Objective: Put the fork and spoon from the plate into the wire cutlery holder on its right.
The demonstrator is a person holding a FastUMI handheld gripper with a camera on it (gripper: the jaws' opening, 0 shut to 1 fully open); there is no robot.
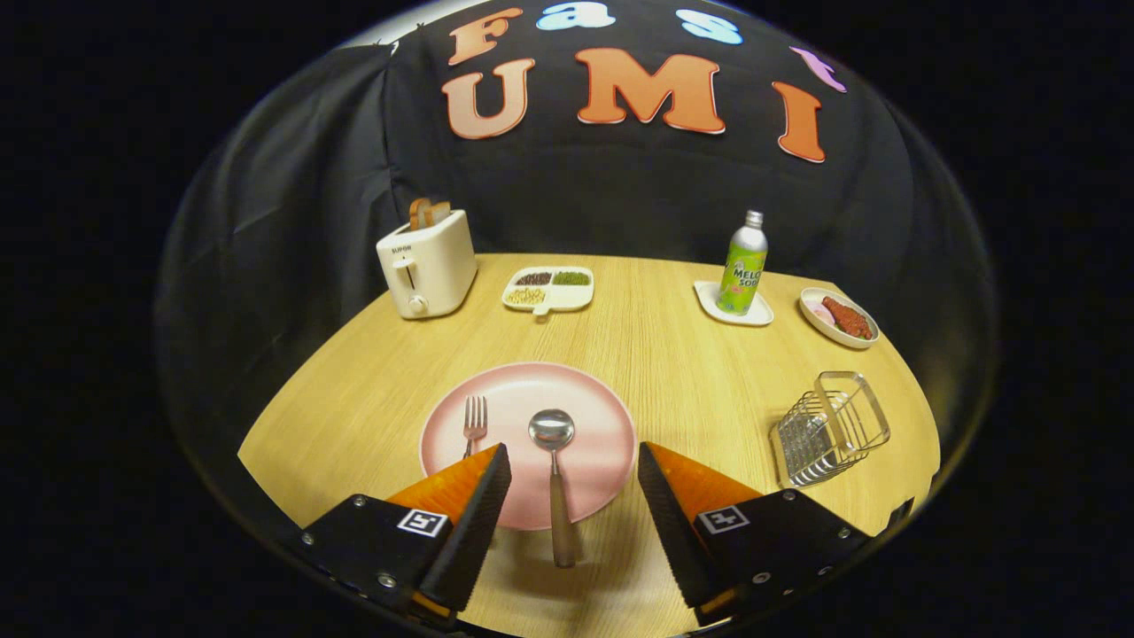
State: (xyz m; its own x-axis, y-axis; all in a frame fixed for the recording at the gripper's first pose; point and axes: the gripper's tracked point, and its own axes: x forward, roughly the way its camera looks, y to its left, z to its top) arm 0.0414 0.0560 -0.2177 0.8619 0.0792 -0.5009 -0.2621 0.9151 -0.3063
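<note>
A pink plate [585, 399] lies on the wooden table just ahead of my fingers. A steel spoon [553, 461] rests on it with its bowl up the plate and its handle running back over the rim, between my two fingers. A fork [475, 418] lies to the spoon's left, its handle hidden behind my left finger [478, 509]. My gripper [574, 461] is open, hovering above the plate's near edge with nothing held. The wire cutlery holder [828, 430] stands to the plate's right, beyond my right finger [673, 514].
A cream toaster [425, 263] with toast stands at the far left. A divided dish of beans [549, 289] sits behind the plate. A green bottle [742, 266] on a white coaster and a small dish of food [838, 317] are at the far right.
</note>
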